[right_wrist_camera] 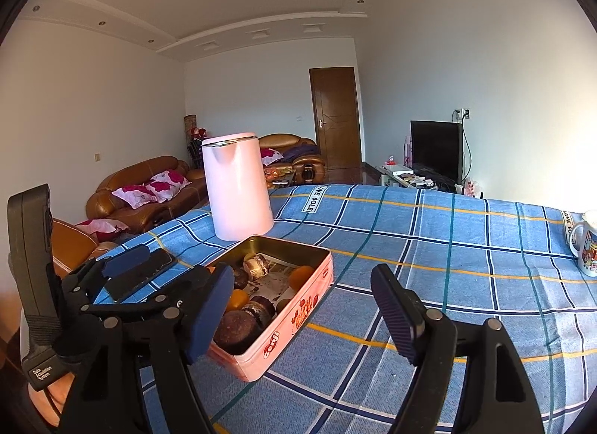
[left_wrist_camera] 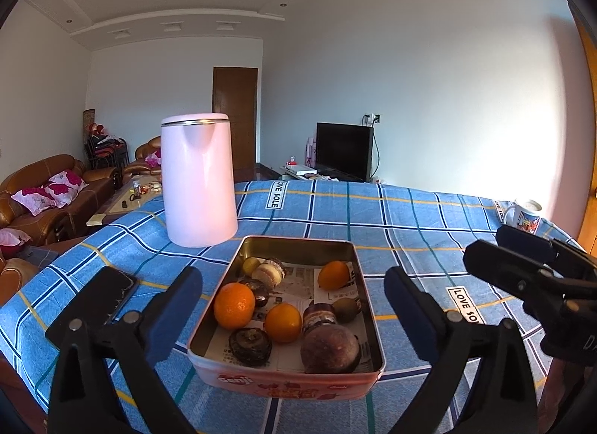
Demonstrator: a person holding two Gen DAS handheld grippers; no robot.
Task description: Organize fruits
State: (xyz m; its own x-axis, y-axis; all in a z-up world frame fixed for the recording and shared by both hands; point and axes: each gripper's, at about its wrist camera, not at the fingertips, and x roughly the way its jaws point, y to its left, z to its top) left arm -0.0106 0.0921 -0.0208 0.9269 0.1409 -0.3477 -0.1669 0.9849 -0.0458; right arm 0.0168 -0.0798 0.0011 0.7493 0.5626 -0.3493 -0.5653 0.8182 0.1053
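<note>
Your left gripper [left_wrist_camera: 294, 307] straddles the tin [left_wrist_camera: 363, 307] with fingers released, empty; the right gripper [right_wrist_camera: 298, 307] beside the tin is also released. The fruits [left_wrist_camera: 234, 304] sit crowded inside: closing carelessly could pinch the tin's wall or squash a soft one.

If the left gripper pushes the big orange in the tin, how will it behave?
The big orange is round, so it would probably roll rather than slide. It lies among other fruits on newspaper in the tin, so it likely bumps its neighbours and stops soon. Its peel looks firm, so the open left gripper could probably grip it without damage.
</note>
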